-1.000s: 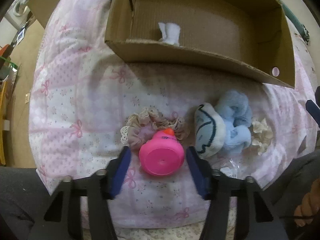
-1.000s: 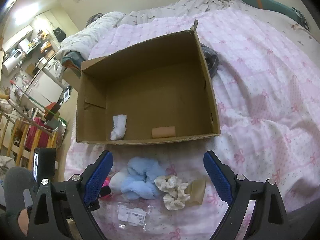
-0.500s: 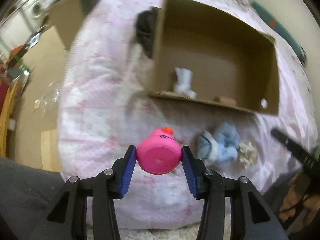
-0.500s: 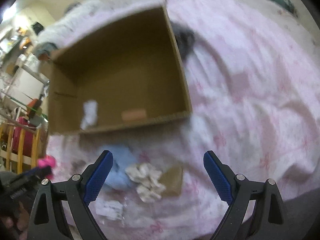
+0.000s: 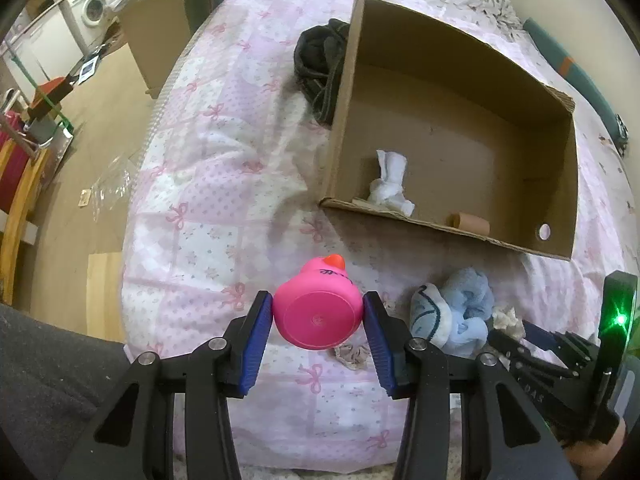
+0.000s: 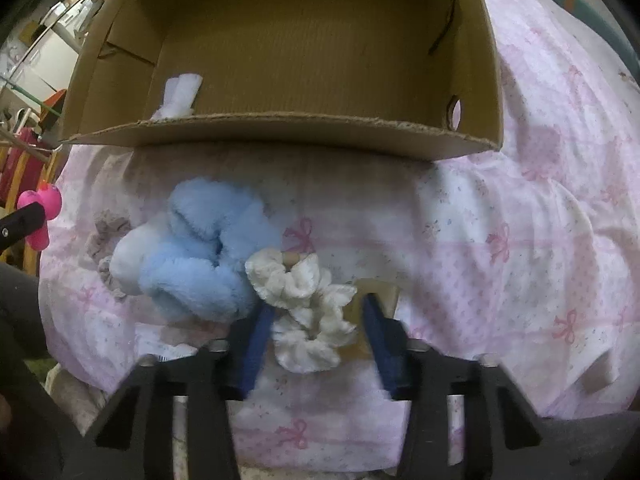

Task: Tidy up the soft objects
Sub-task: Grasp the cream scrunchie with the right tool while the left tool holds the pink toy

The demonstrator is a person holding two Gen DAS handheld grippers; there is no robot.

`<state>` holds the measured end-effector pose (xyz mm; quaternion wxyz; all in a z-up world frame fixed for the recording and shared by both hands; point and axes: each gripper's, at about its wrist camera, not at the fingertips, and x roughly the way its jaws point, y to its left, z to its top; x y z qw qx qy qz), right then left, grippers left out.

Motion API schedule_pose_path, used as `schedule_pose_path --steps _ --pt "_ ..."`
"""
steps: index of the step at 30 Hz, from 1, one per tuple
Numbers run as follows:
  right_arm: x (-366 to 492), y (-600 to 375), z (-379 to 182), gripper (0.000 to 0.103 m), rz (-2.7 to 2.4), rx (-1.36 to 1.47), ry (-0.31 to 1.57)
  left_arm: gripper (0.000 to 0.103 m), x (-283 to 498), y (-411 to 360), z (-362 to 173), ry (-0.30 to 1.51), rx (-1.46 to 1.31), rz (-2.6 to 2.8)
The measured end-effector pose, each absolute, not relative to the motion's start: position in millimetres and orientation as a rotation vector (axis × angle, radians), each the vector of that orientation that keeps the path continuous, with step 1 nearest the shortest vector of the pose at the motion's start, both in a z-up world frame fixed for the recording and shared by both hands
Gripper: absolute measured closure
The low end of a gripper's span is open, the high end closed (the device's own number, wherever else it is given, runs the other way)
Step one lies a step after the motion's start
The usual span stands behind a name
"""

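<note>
My left gripper is shut on a pink rubber duck and holds it above the pink quilt, in front of the cardboard box. In the right wrist view the duck shows at the far left. My right gripper is low over the quilt, partly closed. Its blue fingers flank a white scrunchie that does not look squeezed. A fluffy light-blue soft item lies just left of the scrunchie. A beige scrunchie lies under the duck.
The box holds a white cloth and a brown roll. A tan flat piece lies by my right finger. A dark bundle lies left of the box. The bed edge and floor are further left.
My left gripper shut on the duck and lifted it off the quilt. My right gripper dropped towards the white scrunchie, and its fingers narrowed around it.
</note>
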<state>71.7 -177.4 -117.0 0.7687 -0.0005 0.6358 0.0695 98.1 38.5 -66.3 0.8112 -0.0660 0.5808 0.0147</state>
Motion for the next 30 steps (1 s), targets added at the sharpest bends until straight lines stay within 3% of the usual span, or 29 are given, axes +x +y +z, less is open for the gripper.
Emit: schedule_pose_path --steps 2,4,16,30 --pt "71 -179 -115 0.080 0.157 0.019 1.376 0.061 98 37 -67 1.243 -0.144 0.027" --pt "71 -186 -106 0.086 0.179 0.057 1.361 0.061 98 37 -66 1.242 -0.147 0.027" --pt "60 -222 -33 0.090 0.302 0.317 1.087 0.061 97 40 -63 1.214 -0.157 0.045" --pt "58 -203 -20 0.090 0.388 0.355 1.005 0.061 96 30 -51 1.178 -0.115 0.011"
